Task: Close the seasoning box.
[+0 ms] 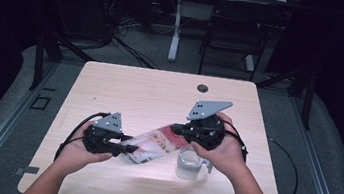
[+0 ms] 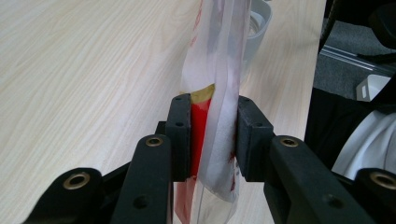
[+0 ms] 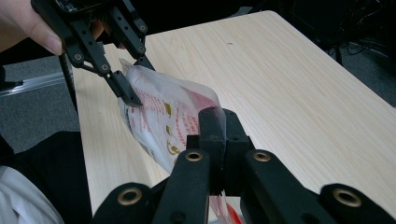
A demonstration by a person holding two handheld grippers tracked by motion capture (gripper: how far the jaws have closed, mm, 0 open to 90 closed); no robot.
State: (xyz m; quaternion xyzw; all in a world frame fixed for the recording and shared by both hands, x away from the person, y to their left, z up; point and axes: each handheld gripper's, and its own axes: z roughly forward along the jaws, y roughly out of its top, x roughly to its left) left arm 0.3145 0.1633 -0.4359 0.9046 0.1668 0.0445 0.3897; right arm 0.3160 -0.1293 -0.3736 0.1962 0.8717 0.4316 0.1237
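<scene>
- The left gripper (image 1: 125,147) is clamping one end of a red-and-white plastic bag (image 1: 153,145); in the left gripper view its fingers (image 2: 180,135) are pressing the film and the bulky contents between them.
- The right gripper (image 1: 176,128) is pinching the bag's other end, its fingers (image 3: 211,140) clenched tight on a thin edge of film.
- The bag is hanging stretched between the two grippers, lifted off the surface (image 1: 136,87) — just beside a clear glass cup (image 1: 189,163) standing near the right hand (image 1: 223,151).
- Risk, as I judge it: the right grip is holding only a sliver of slick film, so a harder pull could be letting it slip out or tearing the bag.
- The cup is sitting right under the bag's right end — a swing or a sagging bag could be knocking it over.
- If the bag opens tilted like this, the contents could be spilling onto the surface rather than into the cup.
</scene>
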